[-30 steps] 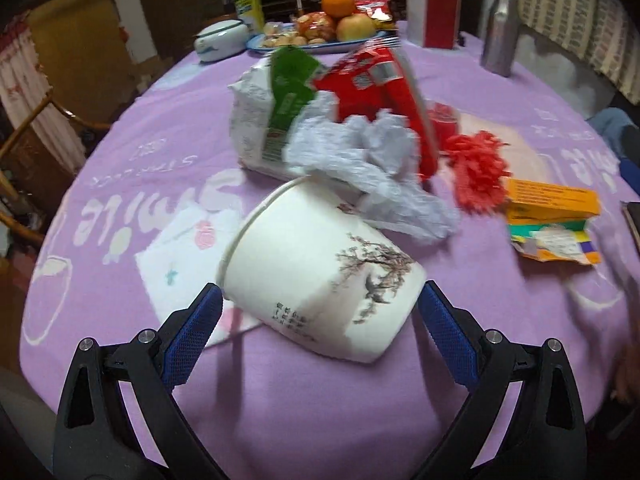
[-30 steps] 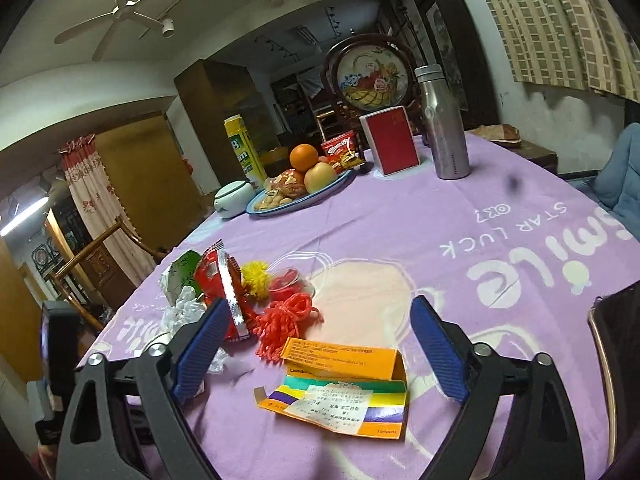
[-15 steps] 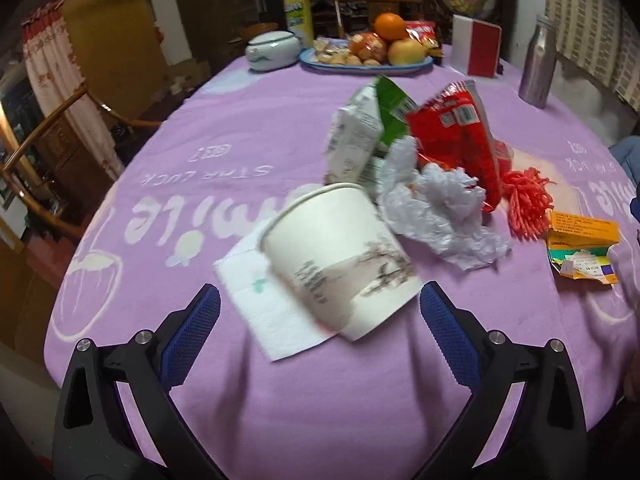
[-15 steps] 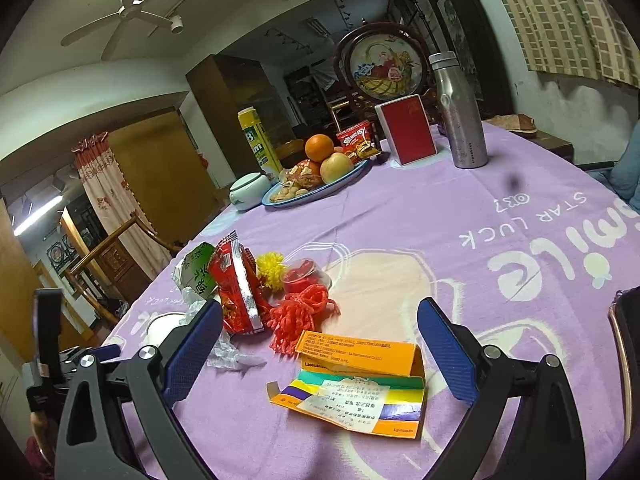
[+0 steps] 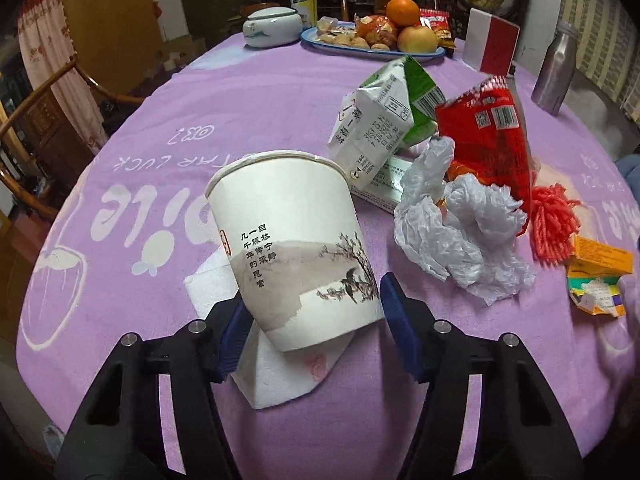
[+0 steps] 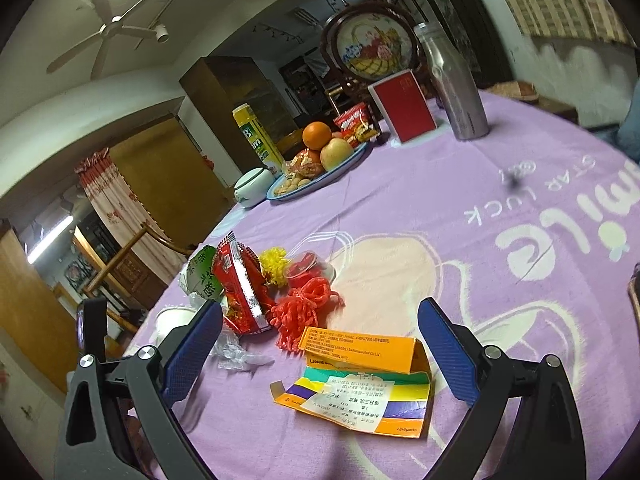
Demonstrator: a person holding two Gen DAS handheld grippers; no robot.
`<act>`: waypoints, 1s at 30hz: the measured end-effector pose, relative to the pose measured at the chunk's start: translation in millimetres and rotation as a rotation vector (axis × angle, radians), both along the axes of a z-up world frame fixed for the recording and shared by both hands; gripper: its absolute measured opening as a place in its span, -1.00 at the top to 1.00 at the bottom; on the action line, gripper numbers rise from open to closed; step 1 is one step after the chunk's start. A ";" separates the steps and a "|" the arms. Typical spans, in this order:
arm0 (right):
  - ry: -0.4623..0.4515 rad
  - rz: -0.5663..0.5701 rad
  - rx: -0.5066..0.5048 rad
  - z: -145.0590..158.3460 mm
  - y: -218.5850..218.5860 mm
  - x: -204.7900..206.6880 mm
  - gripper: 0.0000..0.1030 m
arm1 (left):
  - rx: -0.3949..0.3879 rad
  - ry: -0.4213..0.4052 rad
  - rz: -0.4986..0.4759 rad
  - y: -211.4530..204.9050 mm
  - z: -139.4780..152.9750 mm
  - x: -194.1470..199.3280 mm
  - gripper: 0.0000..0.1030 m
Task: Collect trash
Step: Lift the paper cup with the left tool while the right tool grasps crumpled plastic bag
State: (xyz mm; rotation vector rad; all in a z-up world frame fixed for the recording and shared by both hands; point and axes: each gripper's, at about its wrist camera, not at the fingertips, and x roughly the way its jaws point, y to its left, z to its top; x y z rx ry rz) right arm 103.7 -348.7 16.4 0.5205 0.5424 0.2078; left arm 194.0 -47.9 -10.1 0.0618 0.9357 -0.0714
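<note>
Round table under a purple cloth (image 5: 168, 128). Left gripper (image 5: 314, 320): jaws have just been closing and now clamp the lower part of a white paper cup (image 5: 294, 248), which stands tilted over a white napkin (image 5: 280, 380) near the table's near edge. Just beside the cup: crumpled white plastic (image 5: 460, 232), a green-and-white carton (image 5: 384, 128), a red snack wrapper (image 5: 484, 140), red yarn (image 5: 552, 220). Right gripper (image 6: 320, 352): jaws spread wide, grasping nothing, hanging above a flattened orange box (image 6: 360, 388) on the cloth. Toward the far edge: blue fruit plate (image 5: 376, 50), steel bottle (image 5: 556, 68), red-and-white box (image 5: 492, 44), lidded white bowl (image 5: 272, 26).
</note>
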 end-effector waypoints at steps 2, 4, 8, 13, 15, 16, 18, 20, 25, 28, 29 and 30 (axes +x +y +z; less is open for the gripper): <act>0.012 0.006 0.024 -2.4 -2.9 2.2 -0.87 | -0.005 -0.014 0.009 4.0 3.1 -1.0 -0.18; 0.027 0.007 0.040 -5.0 -4.3 4.3 -0.87 | -0.008 -0.031 0.007 8.2 7.6 -5.6 -0.18; 0.049 0.011 0.015 -5.0 1.0 7.4 -0.87 | -0.042 -0.048 0.004 23.8 17.7 -18.4 0.15; 0.023 0.046 -0.141 6.2 29.4 5.7 -0.87 | -0.090 -0.049 0.027 51.7 19.5 -28.4 0.15; 0.003 0.065 -0.194 10.5 46.3 3.5 -0.87 | -0.101 -0.033 0.033 58.8 13.0 -30.6 0.14; 0.001 0.081 -0.198 11.5 53.0 3.7 -0.87 | -0.103 -0.030 0.034 60.7 10.8 -32.5 0.13; 0.008 0.135 -0.194 13.2 70.3 5.8 -0.87 | -0.105 -0.034 0.034 66.3 8.2 -36.1 0.03; 0.003 0.174 -0.214 17.2 87.1 7.5 -0.87 | -0.103 -0.049 0.051 73.9 8.6 -38.1 -0.26; -0.025 0.193 -0.355 28.2 131.0 15.9 -0.85 | -0.130 -0.058 0.115 92.5 5.1 -28.9 -0.57; -0.012 0.221 -0.399 28.7 153.4 23.4 -0.69 | -0.095 -0.034 0.145 93.6 -1.5 -20.2 -0.70; 0.001 0.242 -0.420 27.2 164.3 27.1 -0.57 | -0.085 -0.031 0.148 93.5 -3.1 -18.1 -0.70; 0.008 0.257 -0.434 25.8 171.7 30.2 -0.51 | -0.086 -0.018 0.149 94.2 -4.4 -15.5 -0.70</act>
